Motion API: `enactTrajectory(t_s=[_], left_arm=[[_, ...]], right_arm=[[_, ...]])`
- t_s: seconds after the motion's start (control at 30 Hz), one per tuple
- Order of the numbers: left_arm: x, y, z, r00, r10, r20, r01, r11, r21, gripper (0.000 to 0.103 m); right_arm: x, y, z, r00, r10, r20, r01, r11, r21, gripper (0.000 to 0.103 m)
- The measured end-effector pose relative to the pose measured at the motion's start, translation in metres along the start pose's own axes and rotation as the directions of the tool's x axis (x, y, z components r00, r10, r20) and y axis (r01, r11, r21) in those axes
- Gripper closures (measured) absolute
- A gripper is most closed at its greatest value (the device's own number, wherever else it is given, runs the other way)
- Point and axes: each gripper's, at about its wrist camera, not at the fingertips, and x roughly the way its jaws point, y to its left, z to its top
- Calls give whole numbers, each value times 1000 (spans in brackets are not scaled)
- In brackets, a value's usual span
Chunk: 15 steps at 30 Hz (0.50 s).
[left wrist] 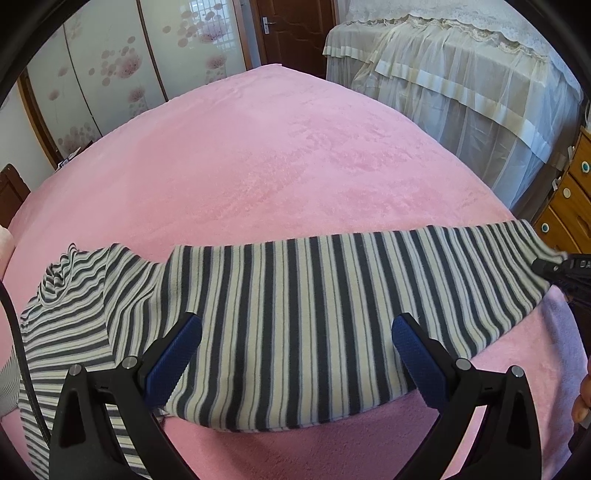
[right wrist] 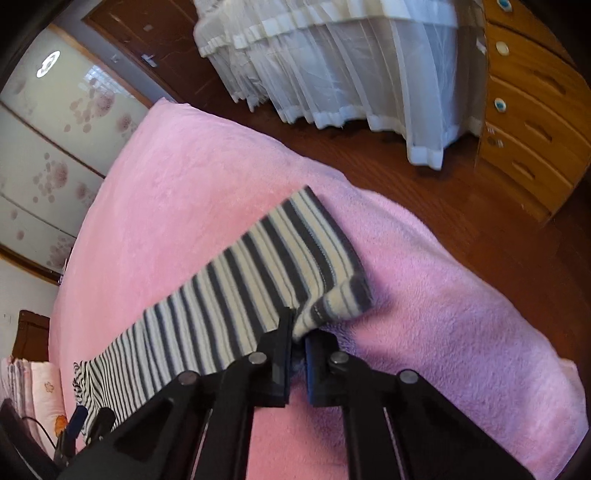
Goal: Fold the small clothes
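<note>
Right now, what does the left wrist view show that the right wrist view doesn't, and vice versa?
Left wrist only: the left gripper open above the striped garment, fingers spread and touching nothing, and the garment's bunched far end at the left.

Right wrist only: the right gripper shut on the garment's corner, which puckers at the fingers; the wooden floor past the bed edge.

Both: the garment spread on the pink blanket, the lace-covered furniture, the wooden drawers and the door.
</note>
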Motion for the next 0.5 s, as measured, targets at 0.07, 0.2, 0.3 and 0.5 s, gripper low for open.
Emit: enactTrajectory(t_s=[0.07, 0.2, 0.3, 0.5], left_arm=[[-6, 3, 1, 1000, -11, 7, 11, 1000, -6, 1], [-24, 14, 6, 999, -41, 21, 41, 999, -29, 1], [-46, 28, 7, 997, -64, 41, 66, 997, -51, 1], [-101, 85, -1, 995, -41, 93, 48, 995, -84, 1]], right_arm=[[-15, 15, -2, 999, 24, 39, -22, 998, -53, 99], [-52, 60, -8, 990, 110, 86, -95, 981, -172, 99], [-81, 104, -18, 979, 176, 103, -142, 950, -278, 99], [-123, 199, -58, 960, 260, 101, -182, 858, -480, 99]])
